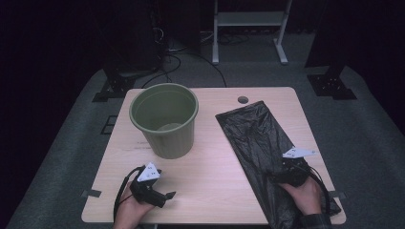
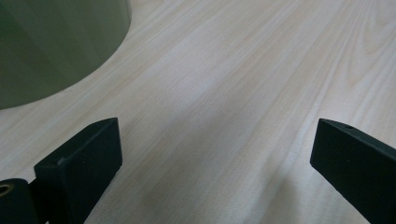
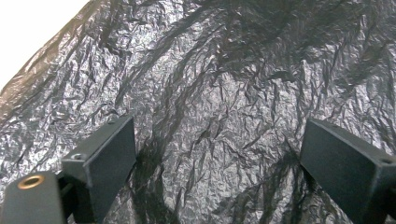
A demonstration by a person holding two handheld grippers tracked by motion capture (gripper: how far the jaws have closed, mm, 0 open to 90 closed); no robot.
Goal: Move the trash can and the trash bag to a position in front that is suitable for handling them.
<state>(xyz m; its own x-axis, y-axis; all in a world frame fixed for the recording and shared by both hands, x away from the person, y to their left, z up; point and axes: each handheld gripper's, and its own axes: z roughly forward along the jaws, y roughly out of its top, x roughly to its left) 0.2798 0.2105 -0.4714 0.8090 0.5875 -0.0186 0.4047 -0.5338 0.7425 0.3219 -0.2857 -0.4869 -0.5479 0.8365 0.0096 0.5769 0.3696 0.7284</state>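
Observation:
An empty olive-green bin (image 1: 165, 119) stands upright on the left half of the wooden table (image 1: 215, 167). A crumpled black plastic bag (image 1: 260, 143) lies flat along the right side and hangs over the front edge. My left gripper (image 1: 154, 180) is open just above bare wood in front of the bin, whose wall (image 2: 51, 42) shows at the upper left of the left gripper view. My right gripper (image 1: 291, 168) hovers over the near part of the bag (image 3: 224, 93), open, with nothing between its jaws.
A small round grommet hole (image 1: 243, 99) sits near the table's far edge. Bare wood lies between the bin and the bag. Beyond the table are a white shelf frame (image 1: 248, 28), black stands (image 1: 332, 78) and cables on grey carpet.

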